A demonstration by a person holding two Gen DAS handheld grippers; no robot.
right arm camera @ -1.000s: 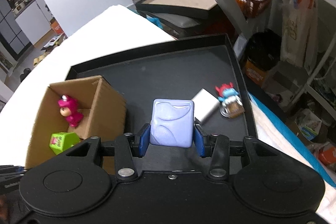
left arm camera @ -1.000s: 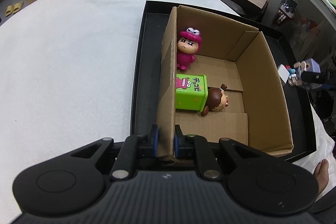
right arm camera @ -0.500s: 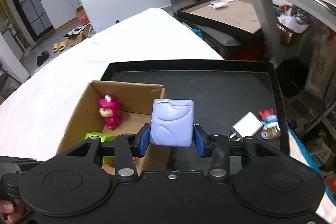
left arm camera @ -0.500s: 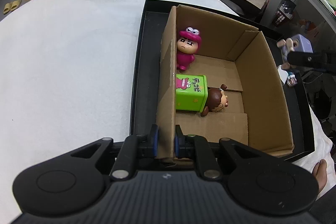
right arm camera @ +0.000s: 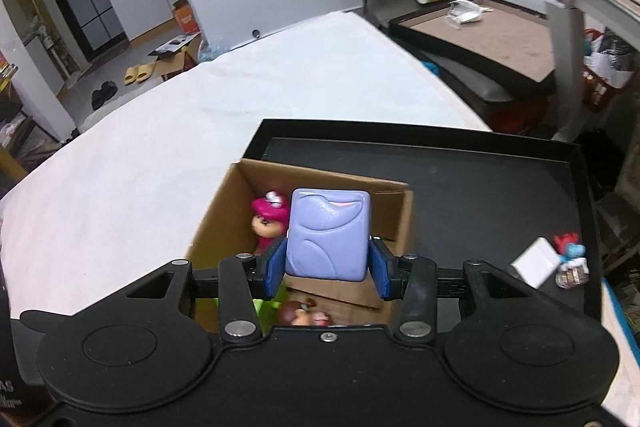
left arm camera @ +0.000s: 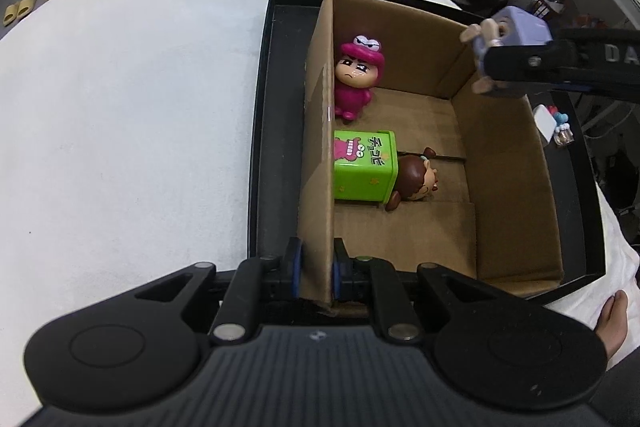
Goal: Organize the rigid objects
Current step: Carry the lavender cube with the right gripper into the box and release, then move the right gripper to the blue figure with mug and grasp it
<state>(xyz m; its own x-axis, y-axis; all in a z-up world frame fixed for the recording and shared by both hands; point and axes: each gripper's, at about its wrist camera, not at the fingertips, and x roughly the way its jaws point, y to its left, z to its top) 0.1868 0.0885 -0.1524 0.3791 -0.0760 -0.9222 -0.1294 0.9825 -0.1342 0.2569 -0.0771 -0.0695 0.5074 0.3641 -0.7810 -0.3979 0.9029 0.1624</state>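
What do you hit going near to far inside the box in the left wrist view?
Left gripper clamped on the cardboard box wall → green box toy with the brown-haired figure beside it → pink figure → far box wall.

One cardboard box (left arm camera: 508, 163), one black tray (right arm camera: 480, 187), five toy figures, one white block (right arm camera: 534, 261).

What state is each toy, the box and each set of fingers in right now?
Cardboard box: open, wall pinched.
Pink figure: upright in box.
Green block: lying in box.
Brown figure: lying in box.
Purple toy: held above box.
Left fingers: shut on box wall.
Right fingers: shut on toy.
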